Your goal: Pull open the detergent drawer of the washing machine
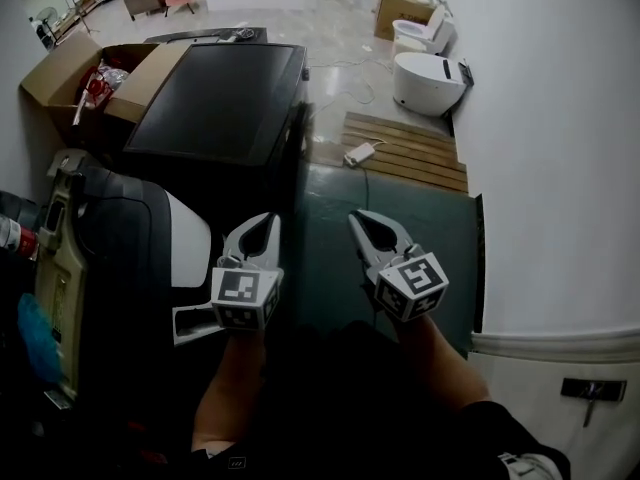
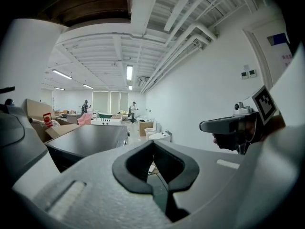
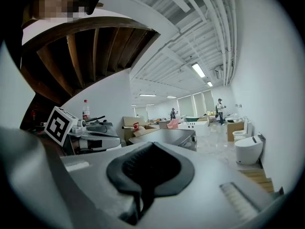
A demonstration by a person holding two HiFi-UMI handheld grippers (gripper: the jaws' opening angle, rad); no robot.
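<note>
While both grippers are held side by side low in the head view, neither grips anything. The left gripper [image 1: 262, 226] and right gripper [image 1: 362, 224] each have their jaws closed together, tips pointing away from the person. The right one is over a dark teal mat [image 1: 440, 248]. Ahead of the left gripper stands the washer [image 1: 220, 98], a dark, flat-topped machine well apart from both. Its drawer cannot be made out from above. An open box [image 1: 60, 68] sits just beside the washer's left edge. Wooden slats [image 1: 410, 148] lie to its right, with two white toilets [image 1: 425, 73] beyond them by the white wall.

Seen from the left gripper view, the left gripper [image 2: 153, 146] is shut, with nothing between its dark pads [image 2: 120, 168]. The washer [image 2: 90, 138] lies ahead and to the left, and its front is too shadowed to show the drawer. The right gripper [image 2: 231, 125] is near at the right. Two people [image 2: 85, 106] stand far down the room.

From the right gripper view, the right gripper [image 3: 151, 146] is likewise closed and empty. The washer [image 3: 164, 136] stands beyond its tips, apart from them. At the left is the left gripper [image 3: 90, 140], with a bottle [image 3: 86, 109] behind it. A toilet [image 3: 248, 149] is at the right.
</note>
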